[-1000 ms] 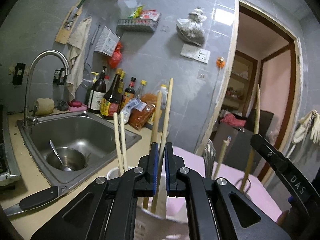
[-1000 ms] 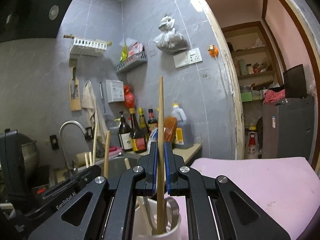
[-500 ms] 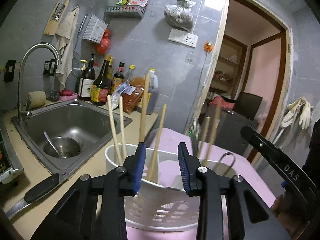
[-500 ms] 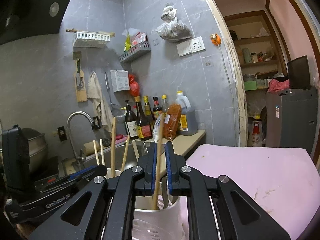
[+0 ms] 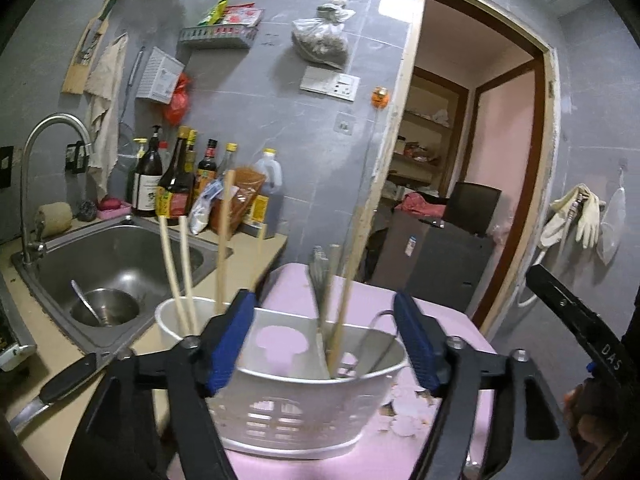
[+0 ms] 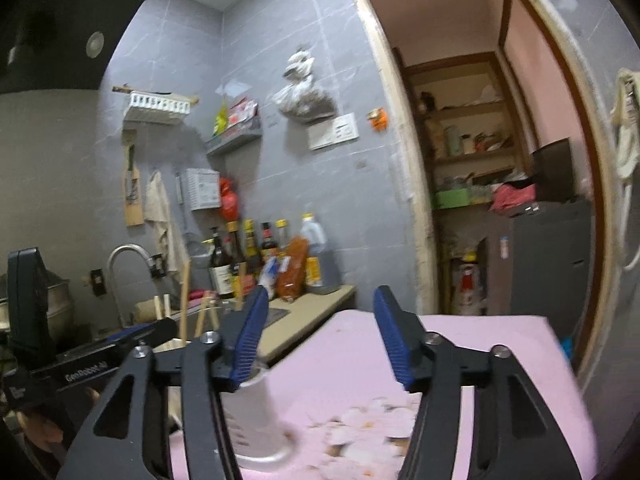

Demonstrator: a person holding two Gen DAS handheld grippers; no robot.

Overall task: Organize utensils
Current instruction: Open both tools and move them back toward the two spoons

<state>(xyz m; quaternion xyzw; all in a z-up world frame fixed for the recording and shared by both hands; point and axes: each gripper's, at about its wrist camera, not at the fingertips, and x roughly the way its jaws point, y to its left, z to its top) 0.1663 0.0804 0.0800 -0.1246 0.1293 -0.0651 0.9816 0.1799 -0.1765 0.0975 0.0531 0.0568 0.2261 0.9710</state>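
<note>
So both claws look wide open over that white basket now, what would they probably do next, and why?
Probably draw both back and look for another loose utensil. The left gripper and right gripper are both open and hold nothing, while the chopsticks stand inside the white basket. No other loose chopsticks show, though a knife lies on the counter by the sink.

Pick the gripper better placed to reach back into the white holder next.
Left, probably. The left gripper is open and faces the white holder squarely; the right gripper, also open, has it off to its left.
</note>
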